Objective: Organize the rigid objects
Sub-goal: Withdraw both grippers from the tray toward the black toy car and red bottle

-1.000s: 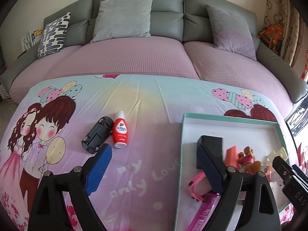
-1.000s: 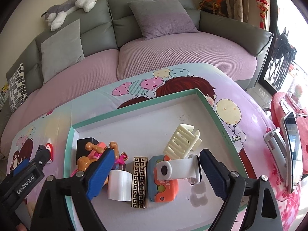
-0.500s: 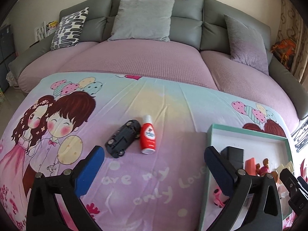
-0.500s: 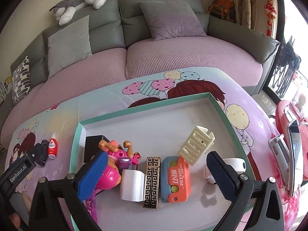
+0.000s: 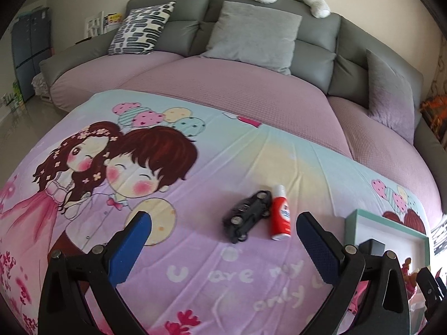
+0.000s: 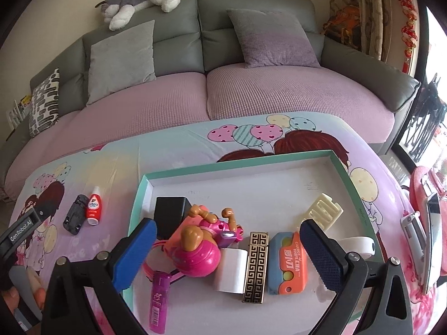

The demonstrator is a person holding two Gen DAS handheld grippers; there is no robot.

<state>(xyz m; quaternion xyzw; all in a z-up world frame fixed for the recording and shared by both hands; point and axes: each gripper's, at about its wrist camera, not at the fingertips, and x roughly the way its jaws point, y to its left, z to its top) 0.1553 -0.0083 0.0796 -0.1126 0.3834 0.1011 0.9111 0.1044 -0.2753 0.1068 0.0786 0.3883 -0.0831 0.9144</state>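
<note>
Our left gripper is wide, empty. We go slow to the car & grab its sides, w/o bumping the bottle.

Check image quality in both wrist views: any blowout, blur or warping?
Left wrist: sharp, strong fisheye bowing of the grey sofa, black corner vignette. Right wrist: window light blows out the right edge, with glare on the white tray floor; the small red bottle stays readable.
</note>
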